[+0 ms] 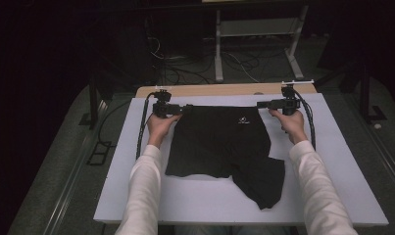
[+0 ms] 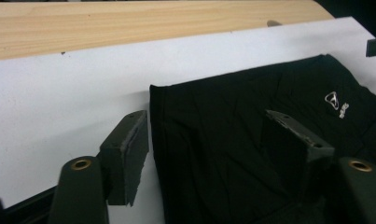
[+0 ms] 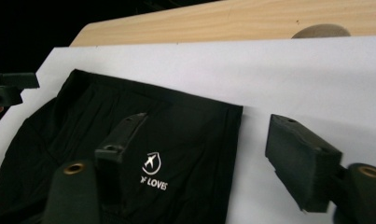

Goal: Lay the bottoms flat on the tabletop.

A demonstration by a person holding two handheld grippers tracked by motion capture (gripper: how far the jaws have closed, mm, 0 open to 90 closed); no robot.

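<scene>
A pair of black shorts (image 1: pixel 219 147) with a small white logo (image 1: pixel 242 121) lies flat on a white board (image 1: pixel 185 200), one leg reaching toward the front right. My left gripper (image 1: pixel 187 107) is at the waistband's far left corner, lying level and pointing right. In the left gripper view it (image 2: pixel 205 116) stands open, one jaw over the bare board and the other over the black fabric (image 2: pixel 232 107). My right gripper (image 1: pixel 259 104) mirrors this at the far right corner. Its jaws (image 3: pixel 208 119) also stand open astride the shorts' edge (image 3: pixel 176 126), the pads not pressing on the cloth.
A strip of pale wooden tabletop (image 1: pixel 209 90) runs behind the board. Beyond the table are floor cables (image 1: pixel 185 68) and a white stand's legs (image 1: pixel 256 44). Bare board lies left, right and in front of the shorts. Each gripper's cable (image 1: pixel 142 127) trails along the board's sides.
</scene>
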